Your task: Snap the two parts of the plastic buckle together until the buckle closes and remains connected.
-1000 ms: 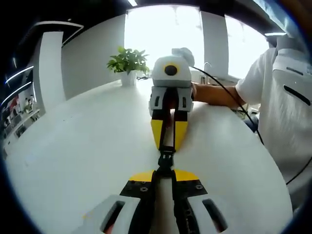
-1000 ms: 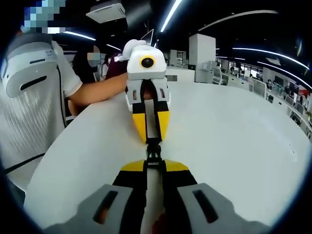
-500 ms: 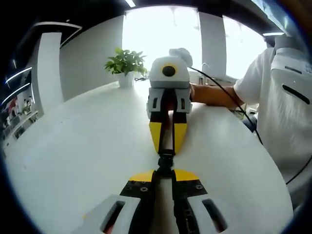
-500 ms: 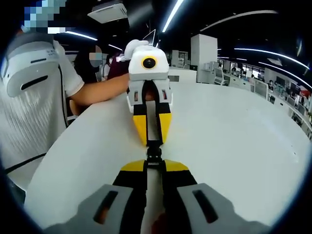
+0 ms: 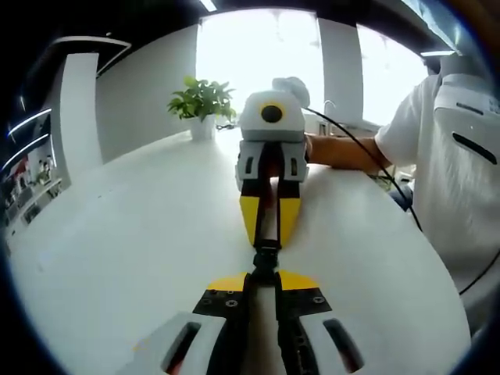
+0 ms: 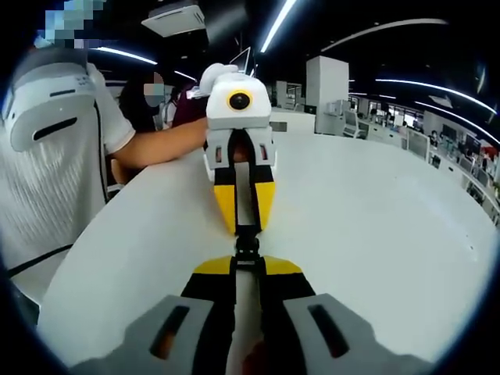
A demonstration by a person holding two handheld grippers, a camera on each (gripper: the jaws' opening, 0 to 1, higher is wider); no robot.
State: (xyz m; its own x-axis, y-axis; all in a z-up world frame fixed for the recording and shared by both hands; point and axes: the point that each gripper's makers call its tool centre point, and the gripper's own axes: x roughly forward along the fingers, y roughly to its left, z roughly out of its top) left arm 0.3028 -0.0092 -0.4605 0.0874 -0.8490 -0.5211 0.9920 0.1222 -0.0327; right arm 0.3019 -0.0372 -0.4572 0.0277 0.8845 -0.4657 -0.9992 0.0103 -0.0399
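Buckle place: the black plastic buckle [image 5: 266, 259] hangs between the two tools, just above the white table [image 5: 125, 242].
Axis: its long axis runs straight from the left gripper [image 5: 264, 275] to the right gripper [image 5: 267, 234], tip facing tip.
Left tool: pressed together on one buckle half.
Right tool [image 6: 248, 262]: pinching the other half [image 6: 247, 244].
Nearer hand: neither, both touch it.
Room: table edges are well apart; a potted plant [image 5: 203, 105] stands far off.

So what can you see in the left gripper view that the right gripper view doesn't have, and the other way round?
The left gripper view has a potted plant at the far table edge, bright windows behind it, and a black cable running past the person's arm.

The right gripper view looks the opposite way, into a dim office with ceiling light strips and distant desks.

Both share the white table, the person in a white shirt, and the two grippers facing each other, left gripper and right gripper, with the small black buckle held between their tips.
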